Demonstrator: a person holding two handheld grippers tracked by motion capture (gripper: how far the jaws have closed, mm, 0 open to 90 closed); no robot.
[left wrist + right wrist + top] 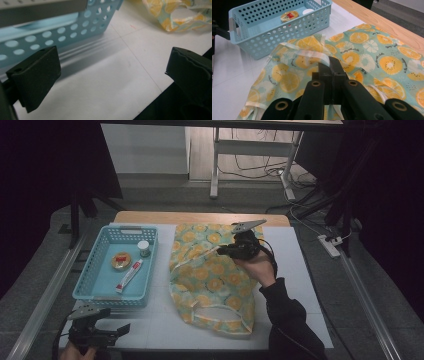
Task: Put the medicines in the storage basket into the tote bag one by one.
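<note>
The right tool (223, 251) is clamped on a fold of the fruit-print cloth bag (210, 280), lifting its edge toward 11 o'clock. The bag lies mid-desk (300, 270), at 3 o'clock of the blue basket (100, 270). The left tool (117, 330) rests at 7 o'clock, jaws wide and holding nothing.

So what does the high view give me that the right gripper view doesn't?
High view alone: the left tool at the table's near left corner, the tube in the basket, the bag's near end with its strap, and the floor beyond.

Right gripper view alone: the right tool's jaws shut on the bag's pale edge band, close up, and the writing printed on the cloth.

Both: the blue basket, the round tin inside it, the fruit-print bag and the white table.
</note>
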